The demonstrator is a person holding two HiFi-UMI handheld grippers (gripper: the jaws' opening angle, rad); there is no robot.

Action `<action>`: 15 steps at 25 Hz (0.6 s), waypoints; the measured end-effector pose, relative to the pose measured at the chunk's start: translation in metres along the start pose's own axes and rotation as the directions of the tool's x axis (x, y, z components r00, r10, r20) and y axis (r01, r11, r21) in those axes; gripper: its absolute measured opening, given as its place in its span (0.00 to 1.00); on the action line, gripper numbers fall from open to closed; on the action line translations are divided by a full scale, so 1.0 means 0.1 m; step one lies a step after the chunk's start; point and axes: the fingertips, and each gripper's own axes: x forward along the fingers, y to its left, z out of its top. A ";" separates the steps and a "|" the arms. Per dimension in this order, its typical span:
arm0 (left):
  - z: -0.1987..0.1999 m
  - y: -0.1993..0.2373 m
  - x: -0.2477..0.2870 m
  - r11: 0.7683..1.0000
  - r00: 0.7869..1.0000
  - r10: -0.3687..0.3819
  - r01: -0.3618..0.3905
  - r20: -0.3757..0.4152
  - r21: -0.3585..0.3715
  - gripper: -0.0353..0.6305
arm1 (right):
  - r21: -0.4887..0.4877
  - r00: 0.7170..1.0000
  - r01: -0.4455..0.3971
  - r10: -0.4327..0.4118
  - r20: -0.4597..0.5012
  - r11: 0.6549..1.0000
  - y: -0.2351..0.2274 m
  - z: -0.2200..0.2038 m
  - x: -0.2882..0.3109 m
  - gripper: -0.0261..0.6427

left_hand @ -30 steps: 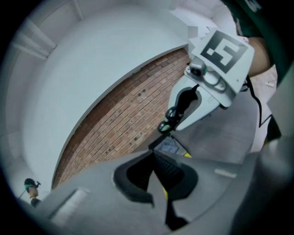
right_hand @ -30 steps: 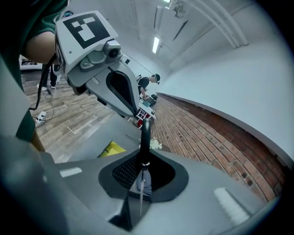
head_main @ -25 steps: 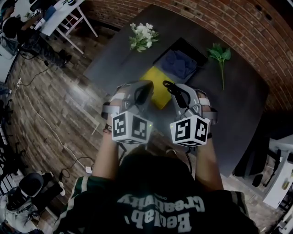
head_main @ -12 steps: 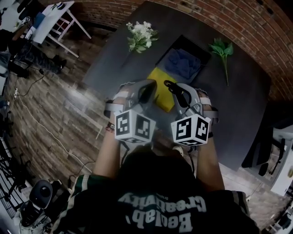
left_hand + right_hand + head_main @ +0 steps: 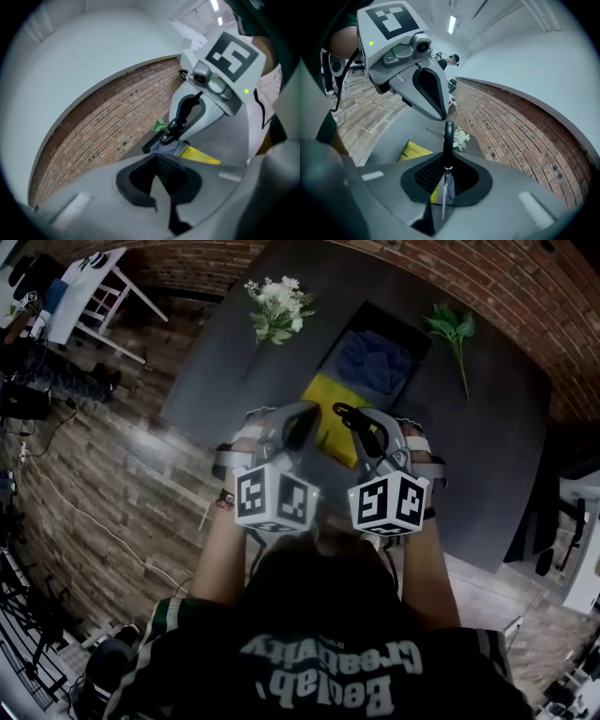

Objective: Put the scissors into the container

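Note:
The scissors (image 5: 361,434) have black handles and stick up out of my right gripper (image 5: 352,420), which is shut on them. In the right gripper view the handle (image 5: 448,133) rises between the pads and the blades (image 5: 445,192) point back toward the camera. My left gripper (image 5: 302,418) hangs beside it, shut with nothing in it; its jaws (image 5: 164,173) meet. Both hover above the near edge of the dark table (image 5: 487,446). The container (image 5: 419,357), a black tray with a blue cloth (image 5: 375,362) inside, lies farther out, past a yellow sheet (image 5: 326,399).
White flowers (image 5: 275,307) lie at the table's far left and a green leafy sprig (image 5: 450,329) at its far right. A brick wall (image 5: 487,282) runs behind the table. Wooden floor (image 5: 103,484) with cables is at the left.
Both grippers have moved together a little forward and down toward the table. The scissors stay held the same way in the right gripper.

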 end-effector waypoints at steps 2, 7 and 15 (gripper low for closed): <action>-0.06 0.00 0.01 1.000 1.000 -0.008 0.008 0.007 -0.001 0.06 | 0.001 1.000 0.002 -0.002 -0.013 1.000 0.05 0.00 0.05 0.11; -0.19 -0.04 0.03 0.999 0.999 -0.031 0.031 0.019 -0.011 0.06 | -0.014 0.999 0.012 -0.013 -0.049 1.000 0.13 -0.01 0.15 0.11; -0.26 -0.10 0.19 0.998 0.999 -0.035 0.035 -0.005 -0.043 0.06 | -0.044 0.999 -0.014 0.013 -0.030 0.999 0.16 -0.06 0.29 0.11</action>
